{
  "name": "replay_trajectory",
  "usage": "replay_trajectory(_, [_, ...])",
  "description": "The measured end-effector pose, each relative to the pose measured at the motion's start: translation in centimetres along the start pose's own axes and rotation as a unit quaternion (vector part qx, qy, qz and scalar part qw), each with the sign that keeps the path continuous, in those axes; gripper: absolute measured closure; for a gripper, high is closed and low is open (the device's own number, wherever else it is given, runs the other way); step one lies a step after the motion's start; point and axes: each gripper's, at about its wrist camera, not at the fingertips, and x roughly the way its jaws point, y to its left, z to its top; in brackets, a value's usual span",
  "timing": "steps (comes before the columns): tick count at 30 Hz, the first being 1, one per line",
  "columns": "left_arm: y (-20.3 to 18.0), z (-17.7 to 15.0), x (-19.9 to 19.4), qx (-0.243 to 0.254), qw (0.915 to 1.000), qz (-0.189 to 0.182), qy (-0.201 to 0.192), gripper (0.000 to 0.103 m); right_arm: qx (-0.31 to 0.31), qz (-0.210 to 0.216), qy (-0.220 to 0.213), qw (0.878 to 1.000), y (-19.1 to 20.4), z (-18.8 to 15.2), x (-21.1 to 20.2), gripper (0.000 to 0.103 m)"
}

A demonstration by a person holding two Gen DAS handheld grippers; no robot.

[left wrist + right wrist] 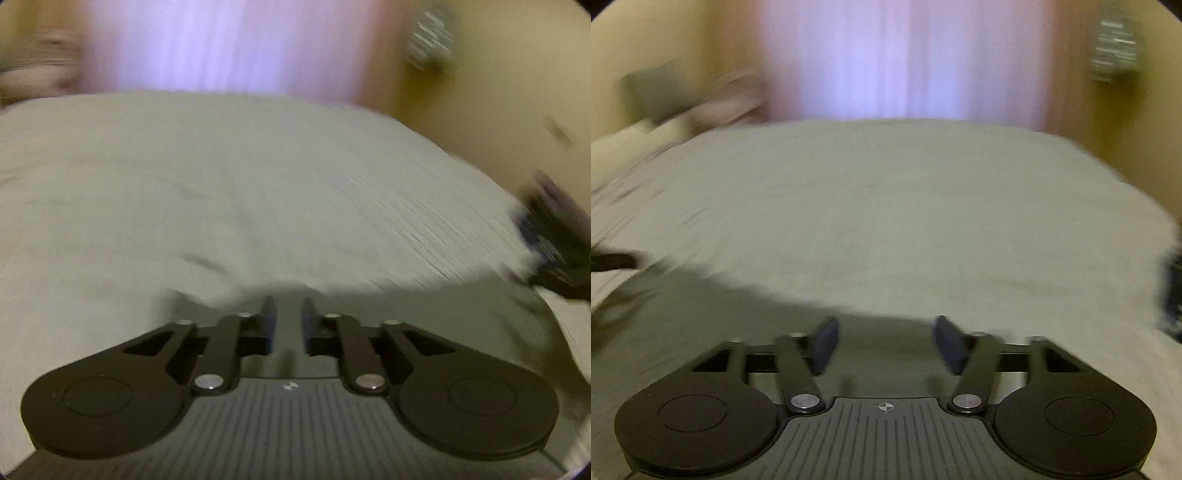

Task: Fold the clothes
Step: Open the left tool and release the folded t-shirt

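Both views are blurred by motion. A pale grey-green garment [424,306] lies under my left gripper [289,306], spread over the white bed sheet [221,184]. The left jaws stand a narrow gap apart with nothing between them. In the right wrist view the same garment [701,314] lies below my right gripper [886,328], whose jaws are wide apart and empty. The right gripper shows as a dark shape [554,240] at the right edge of the left wrist view. The left gripper shows as a dark blur [613,260] at the left edge of the right wrist view.
The bed [886,203] stretches ahead to a pink curtain [905,62]. Pillows and a headboard [683,107] lie at the left. A yellow wall with a hanging object [1113,44] stands at the right. A dark item [1172,295] sits at the bed's right edge.
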Motion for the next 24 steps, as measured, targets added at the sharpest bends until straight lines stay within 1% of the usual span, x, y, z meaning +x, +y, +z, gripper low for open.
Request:
replay_trajectory(2, [-1.6, -0.3, 2.1, 0.021, 0.9996, -0.007, 0.02, 0.096, -0.018, 0.021, 0.018, 0.999, 2.4, -0.1, 2.2, 0.056])
replay_trajectory(4, [-2.6, -0.4, 4.4, 0.032, 0.9987, -0.006, 0.038, 0.095, -0.031, 0.01, 0.039, 0.999, 3.5, 0.0, 5.6, 0.056])
replay_trajectory(6, [-2.4, -0.1, 6.6, 0.02, 0.9986, 0.02, 0.045, 0.095, -0.034, -0.014, 0.048, 0.998, 3.3, -0.1, 8.4, 0.056])
replay_trajectory(8, [-1.4, 0.6, 8.0, -0.007, 0.998, 0.038, 0.05, 0.096, -0.005, -0.026, 0.05, 0.998, 1.8, -0.2, 10.5, 0.056])
replay_trajectory(9, [-0.9, 1.0, 8.3, -0.019, 0.9979, 0.041, 0.047, 0.096, 0.021, -0.024, 0.045, 0.998, 0.5, -0.1, 11.0, 0.056])
replay_trajectory(11, [0.1, 1.8, 8.7, -0.044, 0.9968, 0.054, 0.038, 0.096, 0.069, -0.033, 0.034, 0.996, -1.6, 0.4, 11.2, 0.056])
replay_trajectory(12, [0.8, 2.2, 8.5, -0.06, 0.9955, 0.068, 0.03, 0.096, 0.091, -0.041, 0.028, 0.995, -2.6, 0.6, 11.0, 0.056])
replay_trajectory(13, [1.7, 2.4, 8.3, -0.078, 0.9936, 0.079, 0.021, 0.096, 0.103, -0.057, 0.023, 0.993, -3.1, 0.7, 10.4, 0.056])
replay_trajectory(14, [2.6, 2.4, 7.7, -0.099, 0.9916, 0.083, 0.011, 0.092, 0.108, -0.078, 0.019, 0.991, -3.6, 0.6, 9.5, 0.056])
replay_trajectory(15, [3.4, 2.2, 6.8, -0.121, 0.9892, 0.083, 0.0, 0.091, 0.111, -0.094, 0.016, 0.989, -4.0, 0.6, 8.6, 0.056])
replay_trajectory(17, [3.6, 1.7, 4.1, -0.14, 0.9875, 0.071, -0.019, 0.091, 0.11, -0.098, 0.011, 0.989, -4.6, 0.6, 6.0, 0.056])
replay_trajectory(19, [2.5, 0.6, 0.6, -0.124, 0.9903, 0.055, -0.029, 0.091, 0.106, -0.086, -0.005, 0.991, -4.4, 0.1, 2.2, 0.056])
replay_trajectory(20, [1.7, -0.2, -0.9, -0.111, 0.9924, 0.045, -0.028, 0.091, 0.097, -0.081, -0.01, 0.992, -3.8, -0.4, 0.5, 0.056])
replay_trajectory(22, [-0.3, -2.2, -3.4, -0.078, 0.9965, 0.024, -0.017, 0.091, 0.077, -0.074, -0.02, 0.994, -2.1, -1.7, -2.6, 0.056])
replay_trajectory(24, [-2.5, -5.1, -5.4, -0.045, 0.9989, 0.015, -0.002, 0.09, 0.059, -0.067, -0.018, 0.996, -0.1, -4.3, -5.0, 0.055])
